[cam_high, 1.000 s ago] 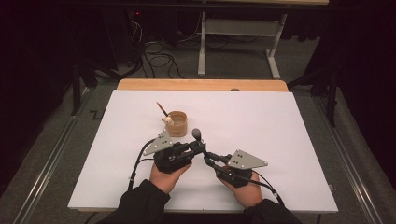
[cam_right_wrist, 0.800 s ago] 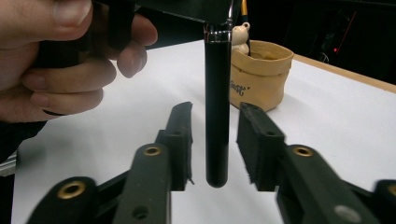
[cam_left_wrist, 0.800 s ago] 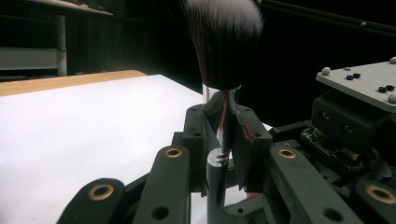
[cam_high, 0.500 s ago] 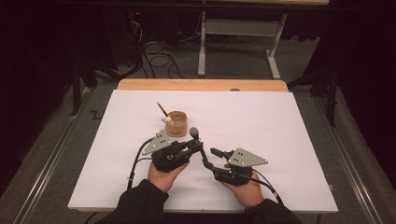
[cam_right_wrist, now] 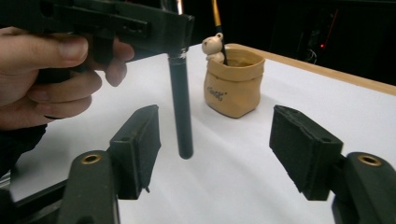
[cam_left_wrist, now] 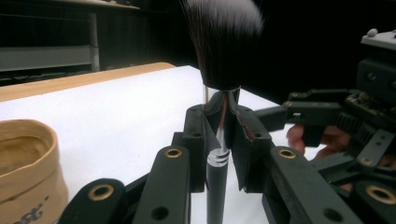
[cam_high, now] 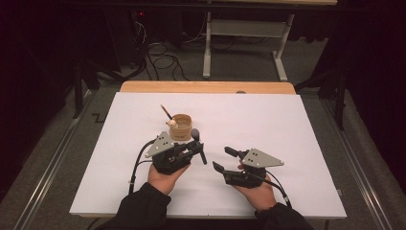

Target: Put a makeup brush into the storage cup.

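Observation:
A makeup brush (cam_high: 199, 146) with a black handle (cam_right_wrist: 181, 107) and dark, white-tipped bristles (cam_left_wrist: 219, 42) stands upright in my left gripper (cam_high: 195, 149). That gripper (cam_left_wrist: 219, 128) is shut on the brush's silver neck. My right gripper (cam_high: 222, 159) sits to its right on the white board, and its jaws have just been opening. In the right gripper view the right gripper (cam_right_wrist: 215, 140) stands open, and the handle hangs just ahead, touching neither pad. A tan pot (cam_high: 181, 125) stands right behind the left gripper.
The pot (cam_right_wrist: 233, 84) holds a small bear figure (cam_right_wrist: 214, 46) and a thin stick. The white board (cam_high: 297, 139) lies on a wooden table, with a dark floor, cables and a table frame behind. A hand (cam_right_wrist: 42, 79) holds the left gripper (cam_right_wrist: 116, 21).
The right gripper's jaws have opened off the brush handle and drawn back a little to the right. The left gripper has kept still with the brush in it.

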A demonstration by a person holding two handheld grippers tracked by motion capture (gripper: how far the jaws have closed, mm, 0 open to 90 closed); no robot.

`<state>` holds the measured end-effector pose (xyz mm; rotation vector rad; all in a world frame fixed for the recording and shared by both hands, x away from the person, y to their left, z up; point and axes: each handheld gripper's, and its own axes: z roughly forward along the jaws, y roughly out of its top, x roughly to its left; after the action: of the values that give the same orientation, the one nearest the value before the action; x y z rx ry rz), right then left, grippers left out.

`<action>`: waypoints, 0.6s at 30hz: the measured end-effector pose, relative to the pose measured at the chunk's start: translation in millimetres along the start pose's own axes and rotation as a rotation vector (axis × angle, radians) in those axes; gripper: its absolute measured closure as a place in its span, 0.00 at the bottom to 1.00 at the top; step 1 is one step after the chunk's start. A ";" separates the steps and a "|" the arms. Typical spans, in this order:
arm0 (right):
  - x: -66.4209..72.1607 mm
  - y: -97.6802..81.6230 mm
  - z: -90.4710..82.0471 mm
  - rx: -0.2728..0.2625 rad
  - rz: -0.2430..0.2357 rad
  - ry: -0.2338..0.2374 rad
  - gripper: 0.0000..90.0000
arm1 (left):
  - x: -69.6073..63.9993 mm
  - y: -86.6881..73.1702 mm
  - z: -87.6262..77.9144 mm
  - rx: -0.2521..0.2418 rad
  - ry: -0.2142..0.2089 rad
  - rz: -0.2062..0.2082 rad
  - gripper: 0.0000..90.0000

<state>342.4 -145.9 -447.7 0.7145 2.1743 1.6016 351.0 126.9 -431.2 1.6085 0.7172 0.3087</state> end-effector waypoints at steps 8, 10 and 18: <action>-12.3 4.6 -11.1 -0.011 0.018 -0.034 0.27 | 5.7 2.1 -4.4 0.019 0.030 0.011 0.85; -14.8 5.3 -13.5 -0.009 0.021 -0.041 0.25 | 7.3 2.6 -5.7 0.020 0.041 0.014 0.85; -23.4 8.2 -22.5 -0.002 0.035 -0.060 0.17 | 13.7 4.7 -11.5 0.024 0.074 0.024 0.85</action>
<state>350.6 -175.1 -433.6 0.7936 2.1284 1.5791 356.1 144.2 -427.4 1.6360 0.7613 0.3798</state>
